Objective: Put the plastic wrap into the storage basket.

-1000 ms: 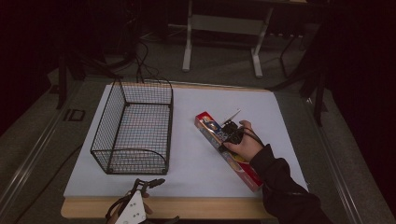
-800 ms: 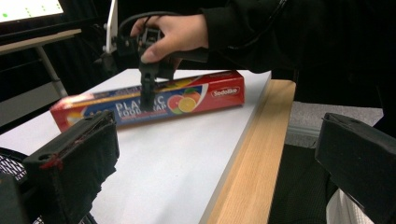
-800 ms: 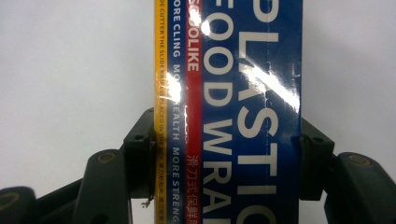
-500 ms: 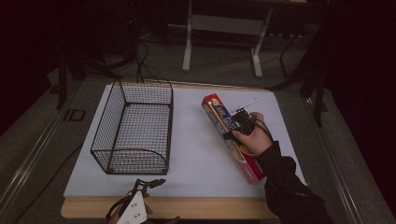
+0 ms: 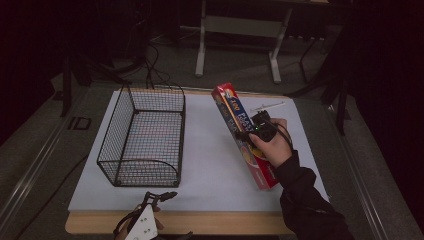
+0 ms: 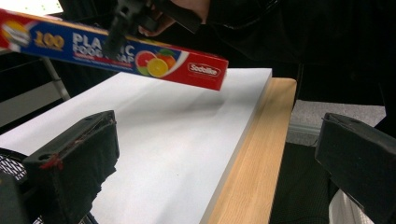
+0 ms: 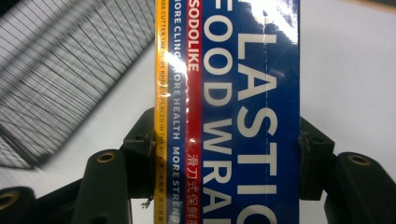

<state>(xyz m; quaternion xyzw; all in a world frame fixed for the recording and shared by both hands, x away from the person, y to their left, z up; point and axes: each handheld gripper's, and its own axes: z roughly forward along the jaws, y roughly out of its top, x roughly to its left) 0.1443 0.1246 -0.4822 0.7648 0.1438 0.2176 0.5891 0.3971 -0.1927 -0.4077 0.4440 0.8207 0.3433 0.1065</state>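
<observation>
Presently, box: plastic wrap box (image 5: 243, 136) clamped by right gripper (image 5: 260, 131), lifted right of wire basket (image 5: 145, 134).
Basket: unfilled.
Left gripper (image 6: 210, 172): agape, idle.
Remaining: likely placement.

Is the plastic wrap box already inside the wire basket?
No: the plastic wrap box is clamped in the right gripper above the white mat, well to the right of the wire basket.

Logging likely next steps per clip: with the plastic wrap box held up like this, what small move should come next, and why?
Probably carry the plastic wrap box leftward toward the wire basket. The right gripper is clamped across it, it is lifted off the white mat, and the basket sits open to its left.
</observation>
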